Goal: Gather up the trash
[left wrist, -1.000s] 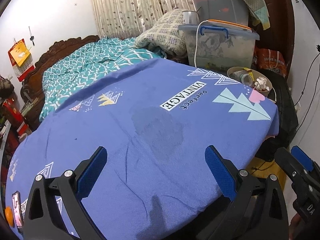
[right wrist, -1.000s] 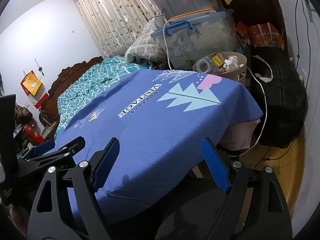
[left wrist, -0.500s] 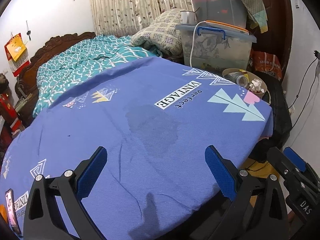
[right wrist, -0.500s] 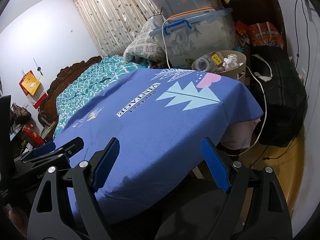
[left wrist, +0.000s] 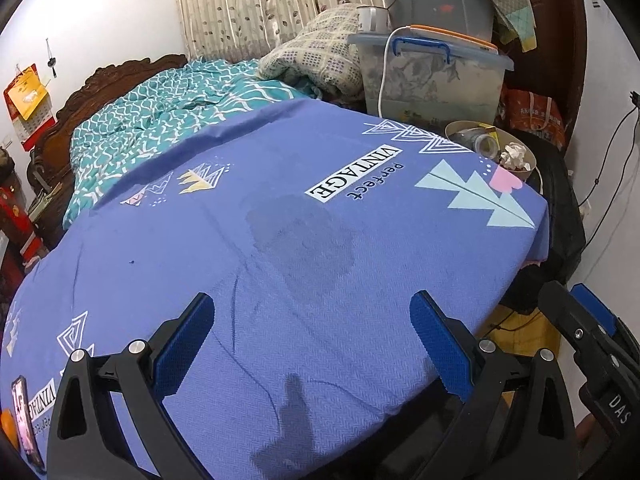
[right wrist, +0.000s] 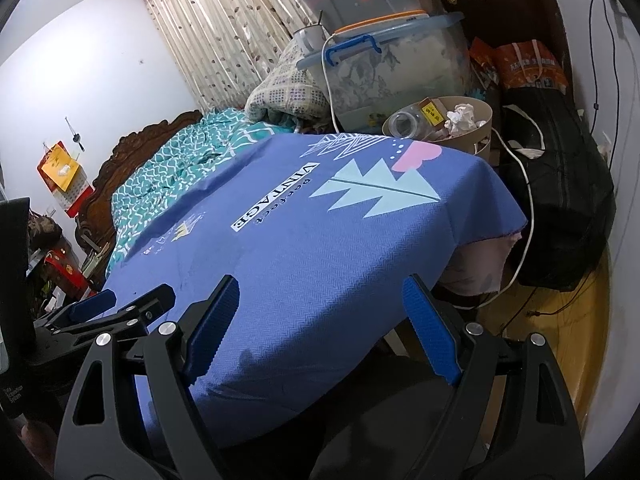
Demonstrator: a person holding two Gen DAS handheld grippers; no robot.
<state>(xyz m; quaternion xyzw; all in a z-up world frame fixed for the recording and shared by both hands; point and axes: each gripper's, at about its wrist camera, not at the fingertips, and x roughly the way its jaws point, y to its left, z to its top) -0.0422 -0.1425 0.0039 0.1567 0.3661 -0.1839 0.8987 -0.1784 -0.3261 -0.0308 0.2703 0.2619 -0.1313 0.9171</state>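
We see the trash already sitting in a tan round bin [right wrist: 486, 118], upper right of the right wrist view, just beyond the far edge of the blue cloth [right wrist: 320, 248]. In it: a clear plastic bottle [right wrist: 402, 124] lying on its side, a crumpled white tissue [right wrist: 460, 114], and a small yellow-labelled box [right wrist: 431, 110].

Handling, as we judge it: bottle light, thin-walled, smooth and apt to slip or buckle, so best taken across the body near the neck. Tissue soft, nearly weightless; pinch any raised fold. Box light and stiff; grip across its flat faces. Bin looks like thin rigid board or plastic; take it by the rim.

Cloth is woven with a herringbone texture and printed triangles, and carries a darker damp-looking patch [left wrist: 300, 236] mid-frame in the left wrist view. We find no loose trash on it.

Left gripper [left wrist: 312, 340]: jaws spread wide, nothing between them. Right gripper [right wrist: 320, 328]: likewise wide apart and empty. Both hang over the near cloth edge, well apart from the bin.
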